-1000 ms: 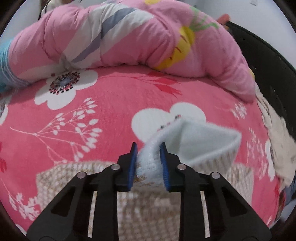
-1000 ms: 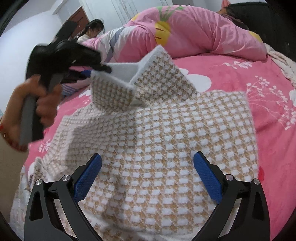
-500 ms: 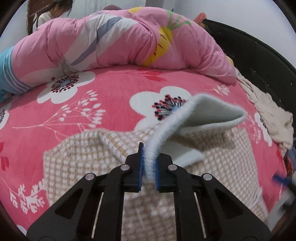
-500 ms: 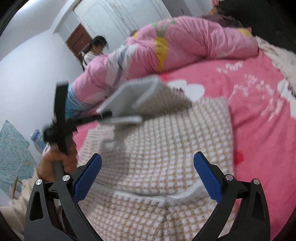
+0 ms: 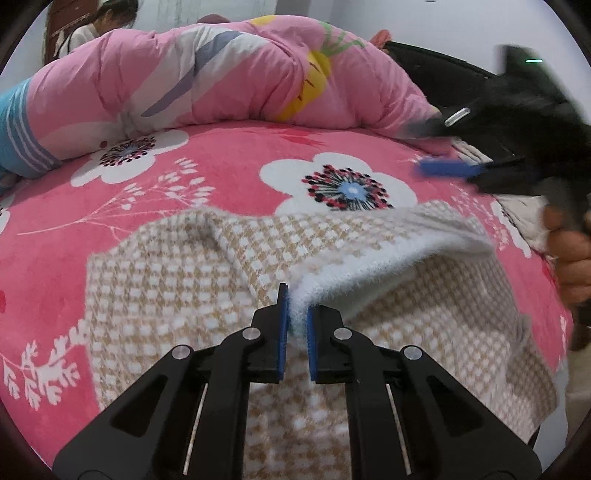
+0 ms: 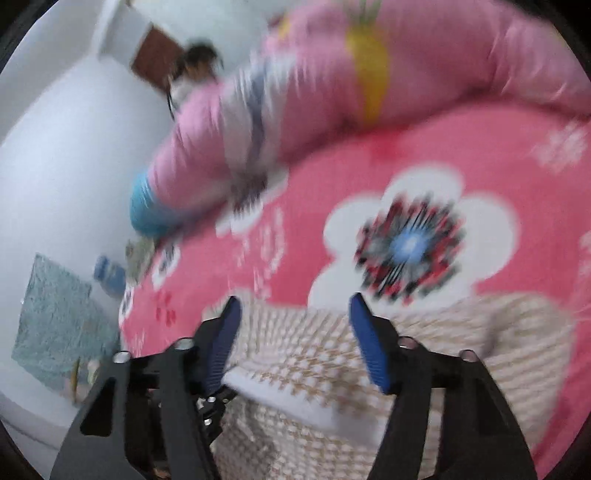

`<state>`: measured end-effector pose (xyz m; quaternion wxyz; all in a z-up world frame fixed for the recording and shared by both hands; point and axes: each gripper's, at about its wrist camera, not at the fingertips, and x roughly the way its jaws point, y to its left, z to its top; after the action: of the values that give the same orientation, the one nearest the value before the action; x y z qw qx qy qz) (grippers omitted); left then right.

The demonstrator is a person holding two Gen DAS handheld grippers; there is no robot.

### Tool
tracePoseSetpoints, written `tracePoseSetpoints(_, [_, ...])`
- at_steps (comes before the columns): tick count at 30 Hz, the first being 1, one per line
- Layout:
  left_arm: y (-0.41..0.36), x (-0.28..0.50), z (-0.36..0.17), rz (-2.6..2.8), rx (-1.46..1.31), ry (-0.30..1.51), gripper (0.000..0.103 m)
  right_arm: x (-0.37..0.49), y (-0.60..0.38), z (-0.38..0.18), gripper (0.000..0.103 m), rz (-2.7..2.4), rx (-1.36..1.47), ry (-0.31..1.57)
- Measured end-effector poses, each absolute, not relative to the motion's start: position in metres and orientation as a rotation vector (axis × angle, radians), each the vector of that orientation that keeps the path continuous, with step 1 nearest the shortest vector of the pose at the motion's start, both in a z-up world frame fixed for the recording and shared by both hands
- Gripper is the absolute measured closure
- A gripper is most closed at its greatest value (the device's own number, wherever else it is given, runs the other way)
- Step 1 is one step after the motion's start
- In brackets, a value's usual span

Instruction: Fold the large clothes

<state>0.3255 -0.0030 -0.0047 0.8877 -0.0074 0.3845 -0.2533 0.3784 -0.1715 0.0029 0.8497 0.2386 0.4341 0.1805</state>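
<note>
A beige-and-white checked garment (image 5: 177, 280) lies spread on the pink flowered bed sheet (image 5: 221, 173). My left gripper (image 5: 297, 325) is shut on its white fleecy edge, lifting a fold that arches off to the right. My right gripper (image 6: 295, 325) hovers blurred above the garment (image 6: 332, 373), near its far edge. Its jaws are closing and nothing is pressed between the pads. In the left wrist view the right gripper (image 5: 447, 170) shows at the right edge, held by a hand (image 5: 569, 254).
A rolled pink quilt (image 5: 221, 81) lies along the back of the bed, with a person (image 5: 110, 22) behind it. A black bed frame (image 5: 424, 62) and a cream cloth (image 5: 517, 210) are at the right. Left of the bed, a teal mat (image 6: 51, 317) lies on the floor.
My left gripper clamped tight on the edge and carried the fold forward and lower. My right gripper swung up toward the garment's far edge, its jaws narrowing, and entered the left wrist view.
</note>
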Motion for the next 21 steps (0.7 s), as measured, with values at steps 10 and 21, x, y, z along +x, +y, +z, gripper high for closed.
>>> tracePoseSetpoints(10, [0.073,0.305,0.024,-0.650,-0.283,0.688,0.092,0.323,-0.140,-0.052,0.061,0.332,0.239,1.002])
tracePoseSetpoints(21, [-0.030,0.399,-0.027,-0.613,-0.120,0.941,0.085,0.293,-0.144,-0.052,0.061,0.242,0.072,1.032])
